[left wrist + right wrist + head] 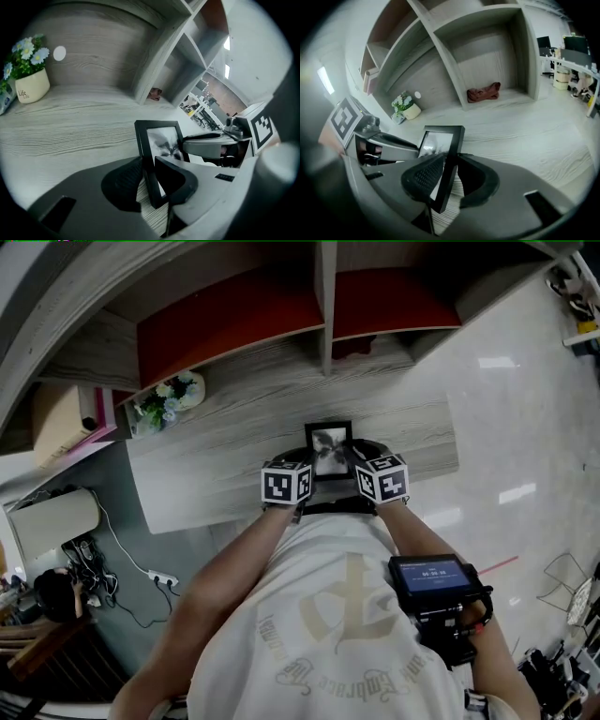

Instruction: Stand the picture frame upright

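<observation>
A person stands at a pale grey wood-grain worktop (216, 460) and grips a small picture frame (328, 448) from both sides. The frame sits at the near edge of the worktop, about midway along it and directly in front of the person.

The left gripper (149, 174) is clenched on the frame's left bar, with its dark ribbed fingers (123, 182) pressing front and back. The right gripper (449, 172) is clenched the same way on the right bar, its fingers (425, 177) low on the bar.

Judged from this, the step in hand is settling the frame on its base. To do it well:
- Hold both grips level so the bottom edge meets the wood flat.
- Check the frame balances before loosening either grip.
- Open 1 side at a time, because a sideways drag could topple it.

The frame (443, 140) is thin and black. It is close to vertical, leaning a little, and holds a blurred grey photograph behind glass. No back stand is visible.

A small flower pot (30, 85) stands far left on the worktop, well apart from the frame.
</observation>
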Available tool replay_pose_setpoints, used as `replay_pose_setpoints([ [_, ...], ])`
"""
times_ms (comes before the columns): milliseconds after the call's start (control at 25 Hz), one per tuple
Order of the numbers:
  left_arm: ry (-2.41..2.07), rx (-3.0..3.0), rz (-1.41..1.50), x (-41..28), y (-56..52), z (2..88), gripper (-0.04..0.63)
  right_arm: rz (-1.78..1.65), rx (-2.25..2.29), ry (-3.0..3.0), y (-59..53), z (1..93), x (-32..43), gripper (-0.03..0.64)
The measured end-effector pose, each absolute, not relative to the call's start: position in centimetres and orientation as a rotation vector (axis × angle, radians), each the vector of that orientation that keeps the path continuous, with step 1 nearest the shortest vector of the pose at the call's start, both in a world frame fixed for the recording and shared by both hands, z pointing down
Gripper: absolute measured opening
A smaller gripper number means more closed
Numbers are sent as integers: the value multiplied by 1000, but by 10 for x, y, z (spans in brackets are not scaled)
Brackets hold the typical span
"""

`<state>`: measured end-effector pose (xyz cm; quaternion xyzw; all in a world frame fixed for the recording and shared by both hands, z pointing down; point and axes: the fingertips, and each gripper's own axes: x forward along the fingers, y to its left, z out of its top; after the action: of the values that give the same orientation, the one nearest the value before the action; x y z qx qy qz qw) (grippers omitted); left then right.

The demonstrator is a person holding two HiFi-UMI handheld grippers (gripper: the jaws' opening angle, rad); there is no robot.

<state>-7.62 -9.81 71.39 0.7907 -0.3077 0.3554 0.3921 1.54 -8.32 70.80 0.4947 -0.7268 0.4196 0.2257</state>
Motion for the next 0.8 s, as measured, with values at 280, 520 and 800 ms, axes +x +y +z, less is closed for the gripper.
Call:
replay_pose_setpoints([
  [280, -794, 2084, 873, -67, -97, 702, 80, 1117, 1416, -2033, -81, 697, 25, 103],
  [520, -783, 2116, 846, -60, -96, 695, 77, 1055, 1423, -2057, -79, 685, 30, 103],
  [800, -806, 2149, 833, -56, -99, 679, 71, 1010, 1428, -2083, -79, 671, 34, 103],
])
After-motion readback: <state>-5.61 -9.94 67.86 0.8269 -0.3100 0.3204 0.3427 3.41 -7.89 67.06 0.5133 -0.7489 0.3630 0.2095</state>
